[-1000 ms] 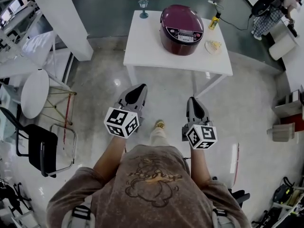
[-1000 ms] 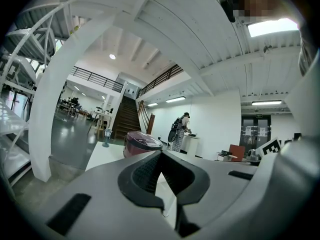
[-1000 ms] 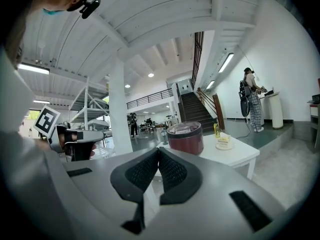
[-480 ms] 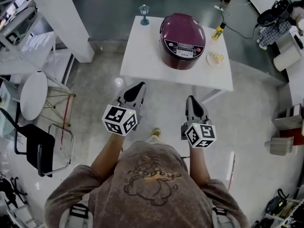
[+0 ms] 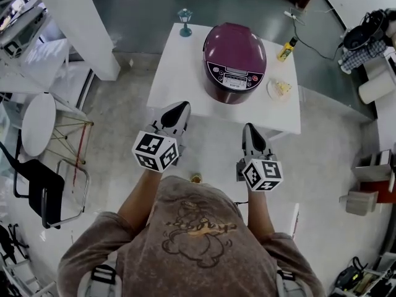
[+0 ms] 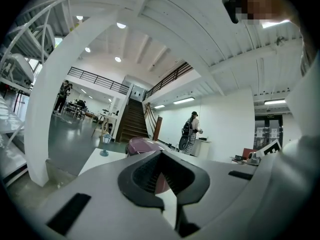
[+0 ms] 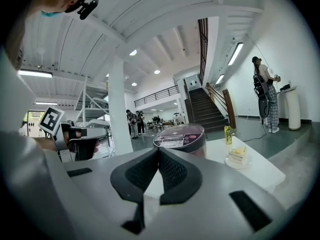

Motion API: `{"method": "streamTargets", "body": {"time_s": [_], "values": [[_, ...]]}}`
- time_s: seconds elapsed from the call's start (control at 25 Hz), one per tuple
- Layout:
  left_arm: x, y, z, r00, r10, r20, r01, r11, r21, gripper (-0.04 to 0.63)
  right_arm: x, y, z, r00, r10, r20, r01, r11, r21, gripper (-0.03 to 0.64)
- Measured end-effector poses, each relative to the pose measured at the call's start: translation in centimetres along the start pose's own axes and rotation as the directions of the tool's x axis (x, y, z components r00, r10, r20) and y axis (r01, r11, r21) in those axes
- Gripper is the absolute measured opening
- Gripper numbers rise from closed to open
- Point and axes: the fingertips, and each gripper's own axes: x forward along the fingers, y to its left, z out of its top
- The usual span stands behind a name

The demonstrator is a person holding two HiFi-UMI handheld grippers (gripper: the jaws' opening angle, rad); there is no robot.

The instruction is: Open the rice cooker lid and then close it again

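We stand before a white counter (image 5: 179, 73) with 2 grippers held level in front of us, both short of its near edge. The fingers of our left gripper (image 5: 178, 107) are closed on nothing, tips pressed together, and the fingers of our right gripper (image 5: 250, 130) are likewise closed and empty. The rice cooker (image 5: 235, 60) sits on the counter at 12 o'clock from us, its maroon lid down and its control panel facing us. Neither gripper touches it.

A small blue lantern (image 5: 184, 21) stands at the counter's 11 o'clock corner. A yellow bottle (image 5: 285, 48) is at 2 o'clock from the cooker, and a plate of cake (image 5: 279, 89) is at 4 o'clock, near it.
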Motion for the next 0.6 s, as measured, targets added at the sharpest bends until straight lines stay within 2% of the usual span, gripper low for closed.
{"method": "streamTargets", "body": {"time_s": [0.36, 0.6], "values": [[3.7, 1.8, 0.7, 1.0, 0.012, 0.004, -0.012, 1.0, -0.014, 0.018, 3.5, -1.8, 1.1, 1.0, 0.022, -0.01, -0.023, 1.0, -0.01, -0.002], [6.2, 2.9, 0.9, 1.0, -0.001, -0.003, 0.001, 1.0, -0.013, 0.018, 5.5, -3.3, 1.7, 1.0, -0.001, -0.006, 0.001, 1.0, -0.016, -0.002]]}}
